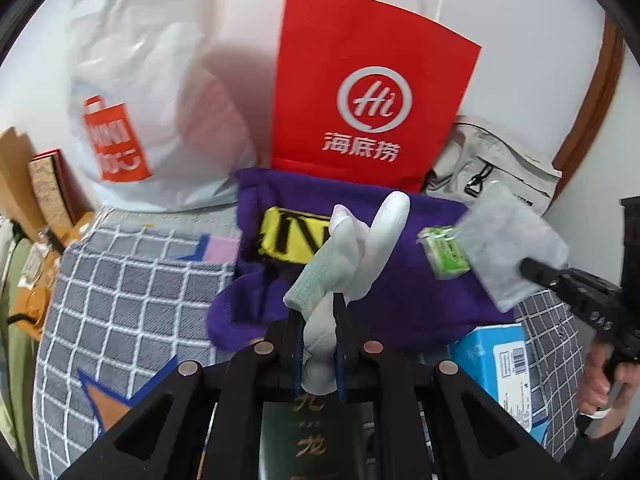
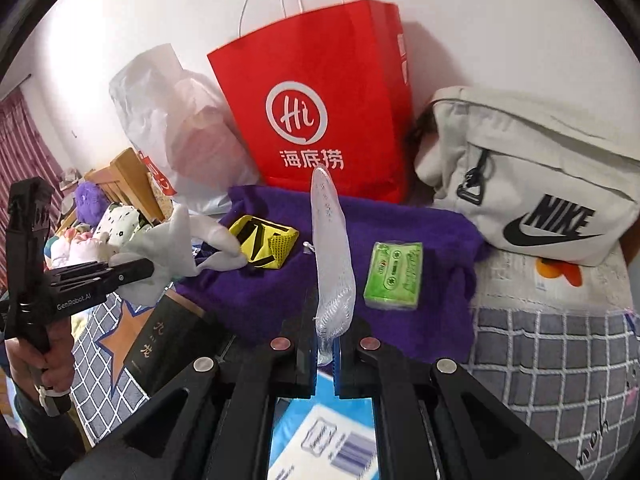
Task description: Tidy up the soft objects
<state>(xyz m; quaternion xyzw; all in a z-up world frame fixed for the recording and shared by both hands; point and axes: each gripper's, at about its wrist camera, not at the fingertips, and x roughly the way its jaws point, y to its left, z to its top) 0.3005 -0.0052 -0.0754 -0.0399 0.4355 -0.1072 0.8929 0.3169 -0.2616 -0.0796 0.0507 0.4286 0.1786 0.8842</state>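
- While both loads are carried, the white glove [image 1: 344, 256] is pinched by the shut left gripper [image 1: 318, 312], long axis pointing away.
- Mesh pouch [image 2: 334, 264] is clamped in the shut right gripper [image 2: 324, 344]; red bag [image 2: 320, 96] sits straight ahead, nearer that one.

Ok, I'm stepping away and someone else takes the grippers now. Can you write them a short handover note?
Left gripper: jaws shut on the white glove, held over the purple cloth.
Right gripper: jaws shut on the clear mesh pouch, also over the cloth.
On the cloth: yellow pouch, green tissue pack. Behind it: red paper bag, white plastic bag, beige Nike bag.
Done: both items picked up.
Left: place both; where cannot be told. Yellow pouch and tissues untouched.
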